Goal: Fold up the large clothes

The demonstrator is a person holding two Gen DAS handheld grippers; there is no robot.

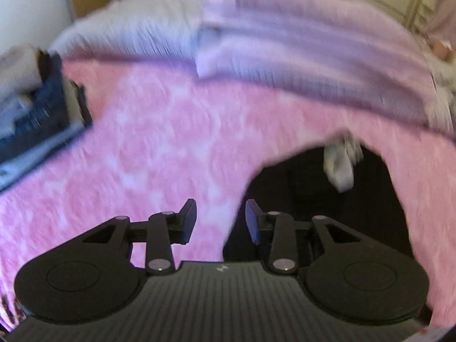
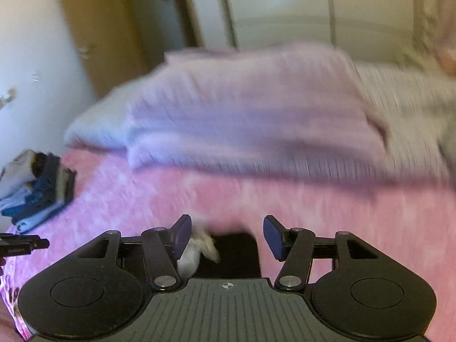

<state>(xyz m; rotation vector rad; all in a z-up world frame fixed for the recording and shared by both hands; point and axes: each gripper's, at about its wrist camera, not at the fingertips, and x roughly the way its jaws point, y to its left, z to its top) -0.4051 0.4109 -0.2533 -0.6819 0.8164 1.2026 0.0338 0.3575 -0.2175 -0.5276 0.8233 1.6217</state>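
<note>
A lilac ribbed garment (image 1: 299, 57) lies folded on the far part of the bed, blurred in both views (image 2: 250, 114). It rests partly on a pink mottled blanket (image 1: 171, 142) that covers the near part of the bed (image 2: 342, 213). My left gripper (image 1: 220, 208) hovers over the blanket's near edge, open, with nothing between its fingers. My right gripper (image 2: 227, 222) is also open and empty, set wider, above the same edge. Both stand well short of the garment.
A stack of folded blue and white clothes (image 1: 37, 105) sits at the blanket's left side (image 2: 37, 188). A small whitish cloth (image 1: 339, 165) hangs by a dark gap (image 1: 313, 213) at the near edge. Pale striped bedding (image 2: 399, 99) and a wardrobe (image 2: 285, 5) lie beyond.
</note>
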